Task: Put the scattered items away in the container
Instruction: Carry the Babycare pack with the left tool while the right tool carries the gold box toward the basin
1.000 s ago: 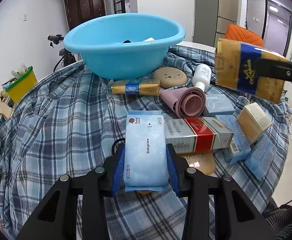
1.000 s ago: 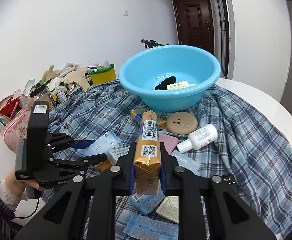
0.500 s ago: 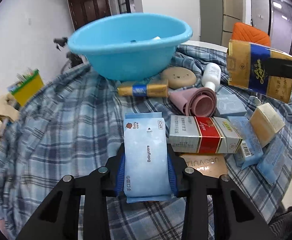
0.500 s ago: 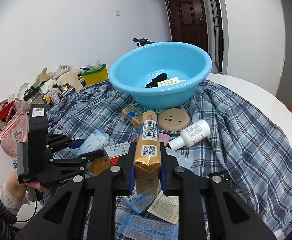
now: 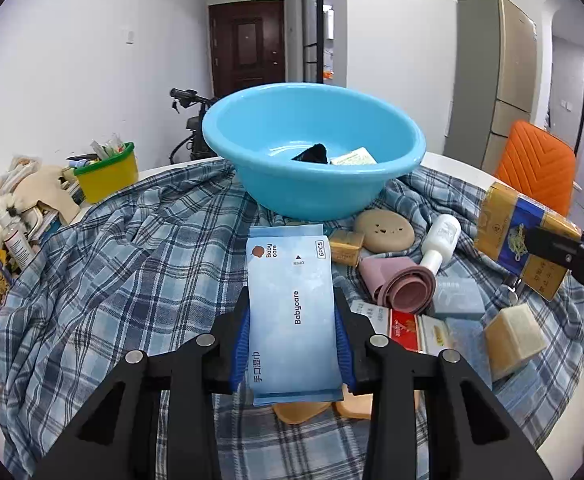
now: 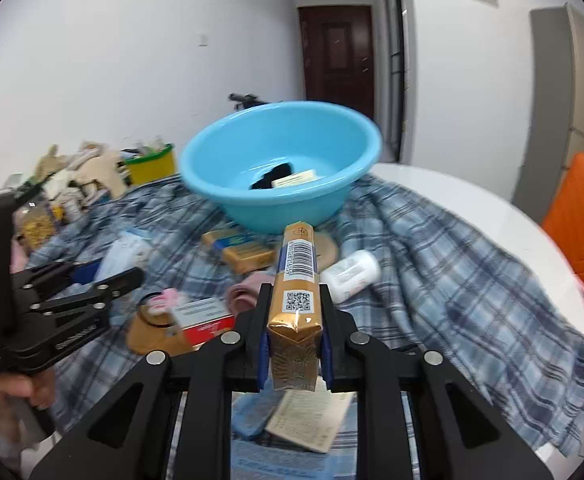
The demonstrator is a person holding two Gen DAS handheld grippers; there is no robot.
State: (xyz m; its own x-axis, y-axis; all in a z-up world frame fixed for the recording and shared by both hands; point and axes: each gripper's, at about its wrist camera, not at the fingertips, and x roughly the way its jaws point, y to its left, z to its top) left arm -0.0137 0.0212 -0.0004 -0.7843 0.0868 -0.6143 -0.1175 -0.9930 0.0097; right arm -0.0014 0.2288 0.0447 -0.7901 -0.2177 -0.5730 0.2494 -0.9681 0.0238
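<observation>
My left gripper (image 5: 292, 312) is shut on a light-blue wet-wipes pack (image 5: 292, 304), held above the checked cloth short of the blue basin (image 5: 312, 196). In the right wrist view my right gripper (image 6: 295, 308) is shut on a gold and blue carton (image 6: 297, 296), lifted and pointing at the basin (image 6: 284, 200). That carton (image 5: 520, 236) also shows at the right of the left wrist view. The left gripper (image 6: 92, 280) with its pack appears at the left of the right wrist view. Inside the basin lie a black item (image 5: 312, 154) and a small card (image 5: 352, 158).
On the cloth lie a second gold carton (image 6: 240, 250), a tan round disc (image 5: 386, 230), a white bottle (image 5: 440, 244), a pink roll (image 5: 404, 284), a red and white box (image 5: 404, 326) and several blue packets. A yellow tub (image 5: 108, 174) and clutter stand at the left, an orange chair (image 5: 532, 168) at the right.
My left gripper has risen with the wipes pack and tilted, so the basin's inside now shows. My right gripper has turned a little with its carton while staying in place.
</observation>
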